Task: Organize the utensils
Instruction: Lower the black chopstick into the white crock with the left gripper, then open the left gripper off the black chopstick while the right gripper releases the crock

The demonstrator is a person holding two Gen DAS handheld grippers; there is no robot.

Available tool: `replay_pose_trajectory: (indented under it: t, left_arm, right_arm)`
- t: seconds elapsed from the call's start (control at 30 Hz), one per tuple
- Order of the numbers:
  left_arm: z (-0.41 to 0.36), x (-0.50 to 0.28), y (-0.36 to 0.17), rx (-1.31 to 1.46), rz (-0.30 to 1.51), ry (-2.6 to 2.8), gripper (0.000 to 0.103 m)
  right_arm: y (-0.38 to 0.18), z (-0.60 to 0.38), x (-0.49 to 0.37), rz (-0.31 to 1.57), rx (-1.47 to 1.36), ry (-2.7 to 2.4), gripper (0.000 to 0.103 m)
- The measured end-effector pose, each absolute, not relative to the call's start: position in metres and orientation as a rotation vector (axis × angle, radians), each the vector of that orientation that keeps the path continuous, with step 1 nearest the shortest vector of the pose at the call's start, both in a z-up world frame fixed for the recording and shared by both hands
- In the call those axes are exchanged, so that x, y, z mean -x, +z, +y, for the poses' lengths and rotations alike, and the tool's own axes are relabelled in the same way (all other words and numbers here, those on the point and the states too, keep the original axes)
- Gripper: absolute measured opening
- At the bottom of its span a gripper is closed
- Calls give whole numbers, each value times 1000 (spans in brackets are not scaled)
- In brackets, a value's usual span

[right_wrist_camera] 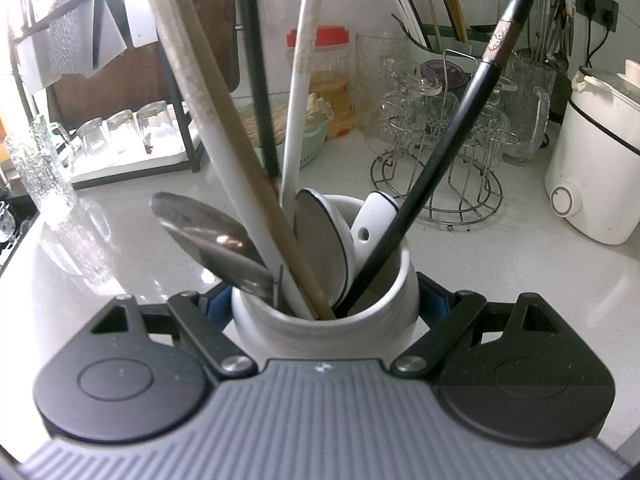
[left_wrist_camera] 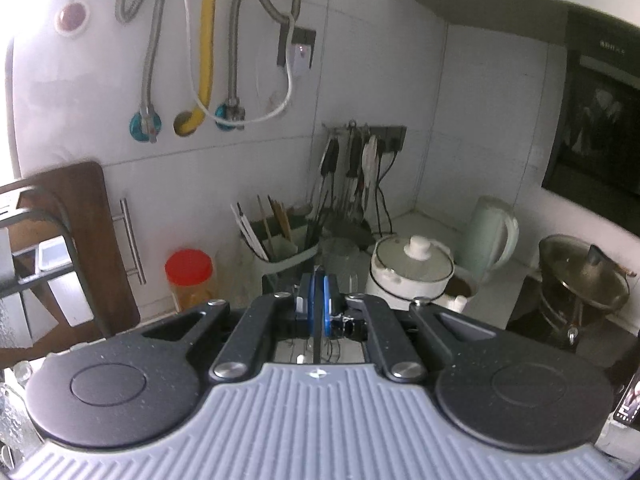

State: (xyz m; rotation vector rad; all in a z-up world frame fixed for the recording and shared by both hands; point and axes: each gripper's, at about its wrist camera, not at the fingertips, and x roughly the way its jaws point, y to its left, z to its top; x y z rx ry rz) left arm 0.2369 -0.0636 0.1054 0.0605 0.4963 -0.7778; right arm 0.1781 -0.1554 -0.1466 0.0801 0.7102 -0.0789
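Right gripper (right_wrist_camera: 325, 304) clamped on white ceramic holder (right_wrist_camera: 324, 320), which stands on the near countertop (right_wrist_camera: 500, 280), with chopsticks (right_wrist_camera: 432, 184), a steel spoon (right_wrist_camera: 212, 240) and ceramic spoons (right_wrist_camera: 320, 240) inside. Left gripper (left_wrist_camera: 319, 300) has fingers pressed together, nothing visible between, aimed at the far chopstick caddy (left_wrist_camera: 280, 248).

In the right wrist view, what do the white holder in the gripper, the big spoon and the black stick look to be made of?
The white holder looks like glazed ceramic: thick rim, smooth glossy white. The big spoon looks like polished metal, probably stainless steel: its bowl mirrors the room. The black stick is matte black with a patterned band near its top; lacquered wood or plastic, cannot tell which.
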Motion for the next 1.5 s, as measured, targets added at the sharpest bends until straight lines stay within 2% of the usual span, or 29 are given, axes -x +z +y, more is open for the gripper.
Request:
replay_pose_trajectory:
  t: [0.17, 0.43, 0.8, 0.83, 0.87, 0.9, 0.97, 1.03, 1.1, 1.43, 1.5]
  left_arm:
    - [-73, -238, 88, -105, 516, -770, 5]
    - [-88, -247, 53, -146, 656, -776, 5]
    - [-85, -264, 39, -143, 766, -731, 7]
    - [-83, -263, 40, -141, 765, -724, 10]
    - [-81, -263, 40, -135, 765, -718, 21]
    - [-78, -263, 41, -125, 765, -709, 42]
    - [-73, -262, 44, -107, 750, -686, 55]
    - [-68, -261, 48, -93, 738, -668, 59]
    - [-61, -260, 51, -73, 727, -637, 68]
    - [-25, -243, 73, 11, 676, -522, 81]
    - [-19, -237, 76, 23, 664, -500, 87]
  right_arm:
    - [-147, -155, -177, 706, -80, -76, 91]
    - [-148, -159, -177, 705, -89, -58, 91]
    - [-148, -162, -180, 721, -85, -43, 91]
    - [-147, -162, -181, 726, -85, -41, 90]
    - [-146, -164, -181, 726, -94, -34, 92]
    - [-145, -165, -181, 723, -110, -24, 100]
    - [-141, -168, -179, 715, -130, -17, 103]
    - [-136, -169, -178, 717, -133, -13, 103]
    - [-129, -171, -175, 716, -141, -1, 103]
    - [-58, -181, -137, 633, -175, 38, 103]
    - [-44, -184, -128, 612, -173, 46, 103]
